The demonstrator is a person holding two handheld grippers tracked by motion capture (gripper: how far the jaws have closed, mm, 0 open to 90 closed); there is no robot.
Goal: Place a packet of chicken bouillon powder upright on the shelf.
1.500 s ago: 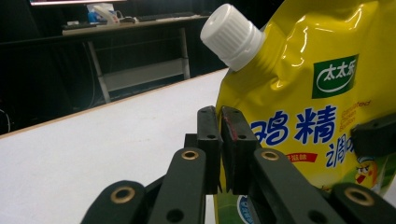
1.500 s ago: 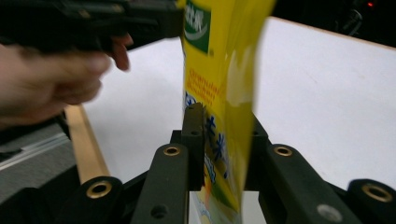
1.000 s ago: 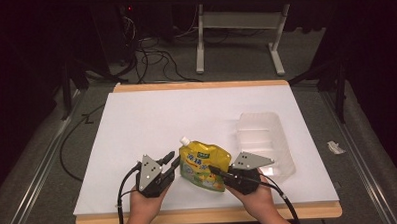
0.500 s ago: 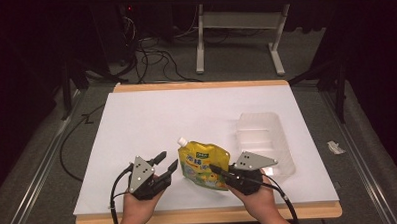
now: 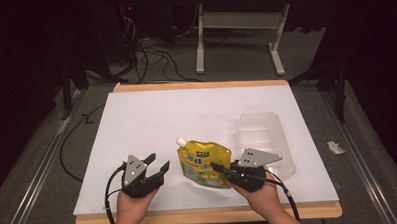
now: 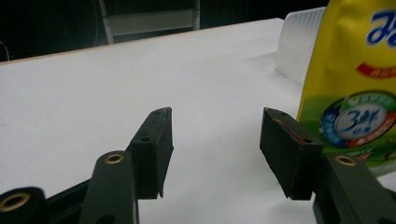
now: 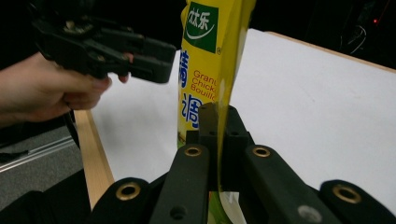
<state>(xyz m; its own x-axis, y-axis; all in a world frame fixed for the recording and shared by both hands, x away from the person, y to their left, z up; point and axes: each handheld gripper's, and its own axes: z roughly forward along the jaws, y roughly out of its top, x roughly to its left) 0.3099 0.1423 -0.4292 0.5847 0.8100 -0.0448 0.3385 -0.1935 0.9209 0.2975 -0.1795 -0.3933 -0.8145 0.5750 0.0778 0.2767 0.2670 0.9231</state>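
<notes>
One yellow soft-plastic spouted pouch with green label and white screw cap [image 5: 205,163], at the near middle of the white-topped desk [image 5: 162,123], spout pointing away and to the left. Right hand-held gripper [image 5: 219,169]: clenched on the pouch's near right edge, the jaws pinching the thin seam as seen in the right gripper view [image 7: 219,135]. Left hand-held gripper [image 5: 157,163]: released, jaws spread with nothing between them, just left of the pouch [image 6: 355,88] and apart from it. One clear ribbed plastic tray [image 5: 261,135], right of the pouch, partly behind the right hand. Step in hand, by judgement: the pouch is held at one edge only; a next move would call for the left jaws to close on the spout side or for a lift toward the tray. Pouch print partly legible; tray contents hard to make out.
</notes>
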